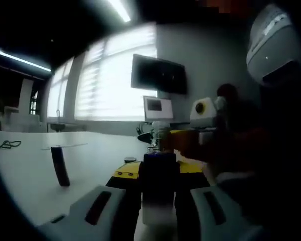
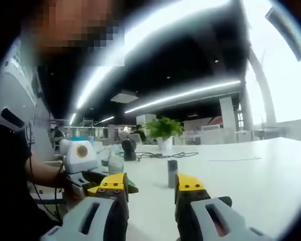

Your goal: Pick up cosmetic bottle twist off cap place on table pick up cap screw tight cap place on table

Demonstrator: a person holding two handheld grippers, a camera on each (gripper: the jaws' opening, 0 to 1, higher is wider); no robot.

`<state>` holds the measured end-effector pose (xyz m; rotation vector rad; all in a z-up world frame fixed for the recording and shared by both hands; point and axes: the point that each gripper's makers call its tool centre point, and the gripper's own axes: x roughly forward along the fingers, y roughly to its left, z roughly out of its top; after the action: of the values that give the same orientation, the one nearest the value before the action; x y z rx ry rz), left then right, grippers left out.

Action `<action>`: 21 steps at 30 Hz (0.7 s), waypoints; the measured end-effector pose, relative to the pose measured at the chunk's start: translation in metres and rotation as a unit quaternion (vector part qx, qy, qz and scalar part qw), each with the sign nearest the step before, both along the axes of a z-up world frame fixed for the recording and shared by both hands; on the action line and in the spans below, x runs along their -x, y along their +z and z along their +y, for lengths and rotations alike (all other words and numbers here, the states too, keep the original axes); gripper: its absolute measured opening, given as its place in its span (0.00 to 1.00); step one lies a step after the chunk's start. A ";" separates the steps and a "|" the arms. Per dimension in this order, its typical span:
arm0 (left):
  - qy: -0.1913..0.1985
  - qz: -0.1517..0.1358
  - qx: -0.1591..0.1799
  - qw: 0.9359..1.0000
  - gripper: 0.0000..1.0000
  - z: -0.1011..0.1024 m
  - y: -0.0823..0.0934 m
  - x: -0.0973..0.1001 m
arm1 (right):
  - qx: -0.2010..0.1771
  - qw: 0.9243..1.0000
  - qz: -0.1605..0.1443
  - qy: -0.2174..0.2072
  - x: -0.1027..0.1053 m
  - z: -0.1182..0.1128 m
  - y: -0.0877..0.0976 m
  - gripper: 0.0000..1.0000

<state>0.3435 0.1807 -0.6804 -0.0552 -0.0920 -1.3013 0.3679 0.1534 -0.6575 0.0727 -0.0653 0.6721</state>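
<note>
My left gripper (image 1: pixel 158 171) is shut on the cosmetic bottle (image 1: pixel 158 188), a dark upright body with a clear neck above the yellow-tipped jaws. The dark cap (image 1: pixel 60 166) stands by itself on the white table (image 1: pixel 25 186), off to the left. In the right gripper view the cap (image 2: pixel 172 179) stands a short way beyond my right gripper (image 2: pixel 150 185), which is open with nothing between its yellow tips. At that view's left, the left gripper (image 2: pixel 85 175) is in a person's hand, with the pale bottle (image 2: pixel 115 161) beside it. My right gripper (image 1: pixel 185 138) shows blurred near the bottle's neck.
A dark monitor (image 1: pixel 158 75) hangs by bright windows, with a small screen (image 1: pixel 158 106) below. A cable (image 1: pixel 5 145) lies far left on the table. In the right gripper view, a potted plant (image 2: pixel 163 129), a black object (image 2: pixel 129 149) and a cable (image 2: pixel 160 154) sit further back.
</note>
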 end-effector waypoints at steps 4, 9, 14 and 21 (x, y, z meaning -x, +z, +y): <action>-0.005 -0.002 -0.015 1.000 0.14 -0.003 -0.005 0.002 | 0.009 1.000 -0.002 0.005 0.001 0.005 -0.001 0.30; -0.004 -0.001 -0.027 1.000 0.14 -0.003 -0.009 0.002 | 0.009 1.000 -0.001 0.011 0.001 0.010 -0.003 0.28; -0.005 0.002 -0.031 0.999 0.14 -0.003 -0.010 0.002 | 0.011 1.000 -0.001 0.014 0.001 0.013 -0.002 0.28; -0.008 0.017 -0.028 0.999 0.14 -0.001 -0.011 0.000 | 0.007 1.000 0.002 0.017 0.001 0.015 -0.003 0.27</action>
<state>0.3431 0.1800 -0.6912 -0.0317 -0.0260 -1.3182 0.3666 0.1683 -0.6604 0.0619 -0.0563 0.7069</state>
